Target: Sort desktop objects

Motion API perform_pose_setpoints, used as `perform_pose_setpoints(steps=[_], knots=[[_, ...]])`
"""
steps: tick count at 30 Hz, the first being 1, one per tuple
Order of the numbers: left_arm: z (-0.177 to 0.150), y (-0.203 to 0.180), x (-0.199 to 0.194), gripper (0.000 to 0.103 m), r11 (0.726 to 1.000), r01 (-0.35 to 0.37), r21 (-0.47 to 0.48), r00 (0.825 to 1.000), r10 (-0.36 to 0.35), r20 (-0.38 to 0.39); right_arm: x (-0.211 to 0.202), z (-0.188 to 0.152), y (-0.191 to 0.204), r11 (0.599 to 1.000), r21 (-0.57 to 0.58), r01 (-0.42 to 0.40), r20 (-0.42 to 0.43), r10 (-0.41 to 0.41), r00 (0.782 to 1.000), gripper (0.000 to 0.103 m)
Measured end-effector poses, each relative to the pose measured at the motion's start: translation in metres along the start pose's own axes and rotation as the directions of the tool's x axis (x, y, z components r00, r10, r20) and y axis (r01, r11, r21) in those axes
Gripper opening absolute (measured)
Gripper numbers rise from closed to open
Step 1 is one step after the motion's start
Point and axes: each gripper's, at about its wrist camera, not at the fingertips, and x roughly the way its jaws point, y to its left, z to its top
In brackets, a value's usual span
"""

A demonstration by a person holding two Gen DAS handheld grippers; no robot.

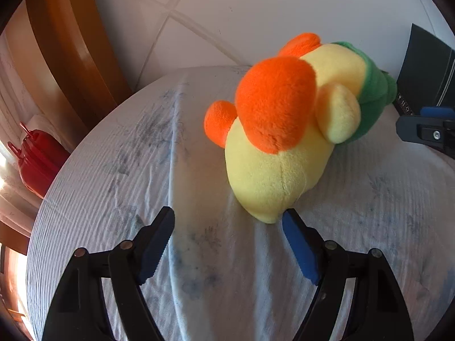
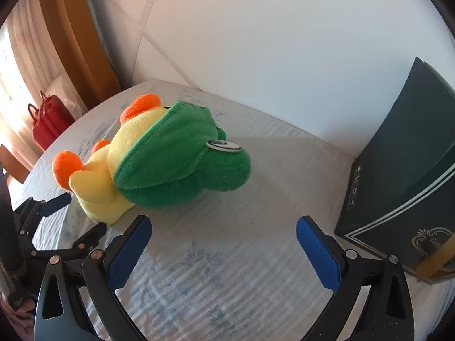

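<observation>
the left claw [image 1: 227, 218] hangs over a round desk [image 1: 99, 184] covered in a wrinkled white cloth with faint blue smudges, its jaws spread wide with nothing between them. just ahead of it lies a plush toy [image 1: 284, 130], yellow-bodied with orange feet and a green cap, tipped over on the cloth; the yellow end nearest the claw sits right at the tip of the claw's right-hand blue pad, whether touching i cannot tell.

the right claw [image 2: 223, 223] is also wide open and empty, pointed down at bare cloth. the plush toy [image 2: 170, 164] lies ahead and to its left, green cap toward it, a round white button eye on top. ahead and to its right stands a dark green box [image 2: 403, 170] with pale stripes and an ornate emblem, near the right-hand pad but apart from it. the left claw [image 2: 82, 216] shows at the far left, beside the toy's yellow end.

beyond the desk's left edge sits a red container [image 1: 37, 162] with handles, next to a wooden frame [image 1: 71, 42].
</observation>
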Motion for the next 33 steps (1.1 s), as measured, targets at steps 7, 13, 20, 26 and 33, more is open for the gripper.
perform_pose_setpoints(steps=[7, 13, 20, 26, 33], knots=[[0.031, 0.015, -0.043, 0.078, 0.987, 0.104, -0.123, 0.992, -0.095, 0.078, -0.037, 0.013, -0.009, 0.999, 0.034, -0.038, 0.101, 0.035, 0.994, 0.103], [0.038, -0.018, -0.013, 0.078, 0.979, 0.19, -0.073, 0.982, -0.191, -0.008, -0.004, 0.029, -0.004, 0.994, 0.04, -0.1, -0.007, 0.1, 0.995, 0.103], [0.017, -0.005, 0.017, 0.078, 1.0, 0.02, 0.0, 0.996, -0.02, -0.088, 0.034, 0.027, -0.013, 0.987, 0.067, -0.146, -0.077, 0.151, 0.986, 0.103], [0.015, -0.002, 0.009, 0.078, 0.996, 0.087, 0.017, 0.995, -0.087, -0.038, 0.026, 0.01, 0.008, 0.987, 0.031, -0.156, -0.113, 0.158, 0.981, 0.068], [0.01, -0.008, -0.017, 0.078, 0.99, 0.126, 0.058, 0.992, -0.124, -0.028, 0.016, -0.028, 0.029, 0.964, 0.03, -0.264, -0.169, 0.265, 0.949, 0.035]])
